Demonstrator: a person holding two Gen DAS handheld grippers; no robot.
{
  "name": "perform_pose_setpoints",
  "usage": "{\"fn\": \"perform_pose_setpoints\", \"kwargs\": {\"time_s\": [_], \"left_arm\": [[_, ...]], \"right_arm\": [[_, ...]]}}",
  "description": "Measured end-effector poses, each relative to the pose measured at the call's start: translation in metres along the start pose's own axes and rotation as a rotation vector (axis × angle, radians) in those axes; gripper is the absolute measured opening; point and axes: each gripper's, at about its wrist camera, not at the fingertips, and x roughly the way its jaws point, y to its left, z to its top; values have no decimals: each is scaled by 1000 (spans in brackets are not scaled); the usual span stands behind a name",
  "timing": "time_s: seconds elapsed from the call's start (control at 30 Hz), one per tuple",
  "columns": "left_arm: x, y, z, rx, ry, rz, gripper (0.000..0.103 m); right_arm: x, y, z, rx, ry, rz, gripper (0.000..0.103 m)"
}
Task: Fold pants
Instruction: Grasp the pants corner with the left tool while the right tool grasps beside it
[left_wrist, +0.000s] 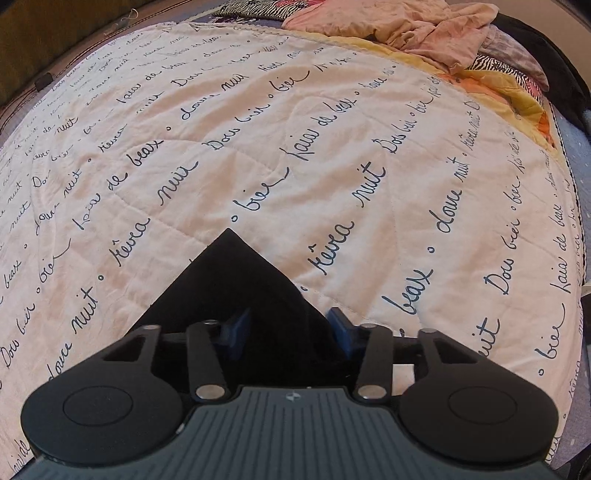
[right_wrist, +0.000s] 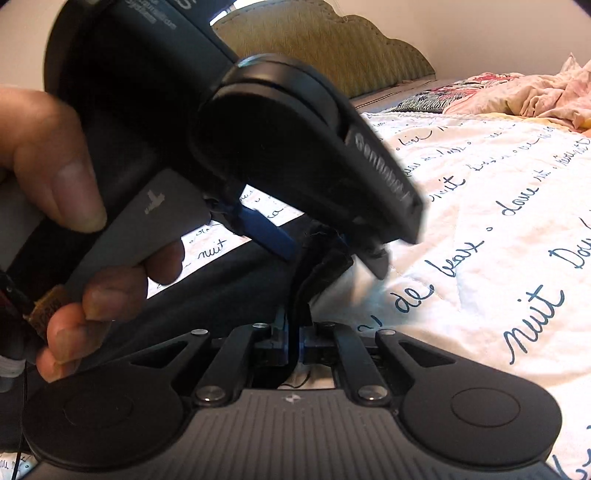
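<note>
Black pants (left_wrist: 236, 295) lie on a cream quilted bedspread (left_wrist: 332, 155) printed with looping blue French script reading "douce nuit", "rêves" and "de beaux"; one pointed, matte corner of the cloth juts toward twelve o'clock between the blue pads (left_wrist: 341, 326) of the left gripper (left_wrist: 286, 325), whose jaws stand spread on either side, not plainly pressing it. In the right wrist view, the right gripper (right_wrist: 293, 341) has its jaws pressed together, pinching a raised fold of the pants. A hand (right_wrist: 74, 221) holds the left gripper's blurred body at ten o'clock. Crumpled pink fabric (left_wrist: 417, 33) sits at one o'clock beside a ribbed olive headboard (right_wrist: 332, 48).
</note>
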Motion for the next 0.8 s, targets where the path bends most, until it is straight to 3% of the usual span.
{"fn": "perform_pose_setpoints", "kwargs": {"time_s": [0.17, 0.27, 0.43, 0.6, 0.8], "left_arm": [[-5, 8, -2, -16, -22, 0, 19], [-13, 17, -7, -41, -58, -6, 12], [-47, 50, -26, -135, -137, -33, 10], [-86, 101, -68, -273, -218, -64, 10], [-97, 161, -137, -450, -213, -58, 10]], "right_arm": [[-4, 4, 1, -29, 1, -11, 4], [-8, 11, 0, -61, -9, -19, 4], [-20, 28, 5, -146, -32, -29, 4], [-31, 63, 2, -249, -42, 25, 5], [-40, 101, -18, -329, -6, 129, 8]]}}
